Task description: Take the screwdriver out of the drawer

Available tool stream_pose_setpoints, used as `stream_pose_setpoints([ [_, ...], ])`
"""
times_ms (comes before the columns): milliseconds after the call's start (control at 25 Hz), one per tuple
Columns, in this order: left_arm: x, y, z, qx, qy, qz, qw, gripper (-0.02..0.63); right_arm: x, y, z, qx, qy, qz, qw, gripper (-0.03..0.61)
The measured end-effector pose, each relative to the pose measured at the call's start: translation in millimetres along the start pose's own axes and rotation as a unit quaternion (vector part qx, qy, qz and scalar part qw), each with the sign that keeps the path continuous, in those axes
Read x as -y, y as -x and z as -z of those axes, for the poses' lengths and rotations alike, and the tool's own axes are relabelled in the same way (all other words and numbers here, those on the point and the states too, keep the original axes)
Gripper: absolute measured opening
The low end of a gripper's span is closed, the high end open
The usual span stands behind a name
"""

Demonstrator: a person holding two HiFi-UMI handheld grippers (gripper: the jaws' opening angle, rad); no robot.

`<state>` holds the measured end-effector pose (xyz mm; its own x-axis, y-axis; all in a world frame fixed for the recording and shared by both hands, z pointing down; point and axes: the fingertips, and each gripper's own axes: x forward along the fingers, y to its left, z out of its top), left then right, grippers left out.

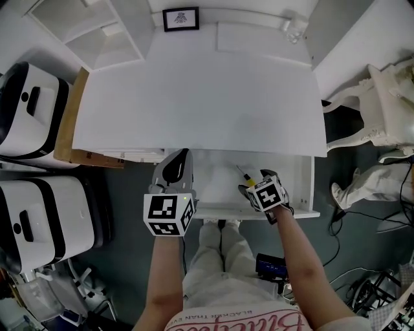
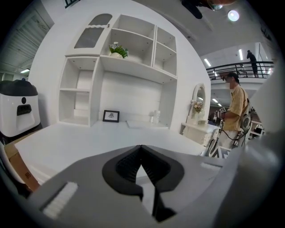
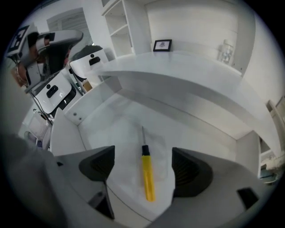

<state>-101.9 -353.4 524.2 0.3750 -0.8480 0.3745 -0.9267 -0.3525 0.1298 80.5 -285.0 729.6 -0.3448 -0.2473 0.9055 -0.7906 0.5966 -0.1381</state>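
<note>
A yellow-handled screwdriver with a thin metal shaft lies on the floor of the open white drawer; in the head view the screwdriver shows just ahead of my right hand. My right gripper hangs over it, open, one jaw on each side of the handle, not touching it. My left gripper is at the drawer's left front, near the desk edge, and is shut with nothing between its pads.
The white desk top spreads above the drawer, with a small framed picture at the back. White machines and a brown box stand to the left. A dressing table and cables are to the right. A person stands far right.
</note>
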Motion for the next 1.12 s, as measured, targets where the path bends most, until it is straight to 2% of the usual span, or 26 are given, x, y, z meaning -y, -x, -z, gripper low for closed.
stream_pose_setpoints([
  [320,-16.2,6.6,8.2,-0.011,0.003,-0.017,0.9998,0.009,1.3,-39.4,16.9,-0.078,0.006,-0.002,0.997,0.414],
  [440,-22.9,8.7,10.0,-0.013,0.005,-0.024,0.9996,0.009,6.0,-46.3,16.7,-0.091,0.03,0.011,0.995,0.408],
  [480,-24.8,9.3,10.9,-0.013,0.006,-0.026,0.9995,0.009,7.7,-46.2,16.0,-0.093,0.034,0.018,0.995,0.379],
  [640,-26.7,9.5,14.2,-0.016,0.01,-0.029,0.9994,0.009,8.8,-45.1,13.8,-0.091,0.036,0.025,0.995,0.358],
  [920,-19.9,9.0,14.0,-0.016,0.008,-0.024,0.9995,0.009,10.4,-41.5,13.8,-0.094,0.039,0.042,0.994,0.18],
  [960,-20.3,10.0,14.2,-0.017,0.008,-0.025,0.9995,0.009,11.4,-41.2,13.9,-0.095,0.038,0.047,0.994,0.148],
  [1000,-21.0,11.1,14.4,-0.017,0.008,-0.026,0.9995,0.009,12.6,-41.2,14.2,-0.097,0.037,0.05,0.993,0.087],
  [1120,-22.9,15.0,14.0,-0.014,0.01,-0.03,0.9994,0.009,15.8,-41.4,15.0,-0.102,0.029,0.049,0.993,0.084],
])
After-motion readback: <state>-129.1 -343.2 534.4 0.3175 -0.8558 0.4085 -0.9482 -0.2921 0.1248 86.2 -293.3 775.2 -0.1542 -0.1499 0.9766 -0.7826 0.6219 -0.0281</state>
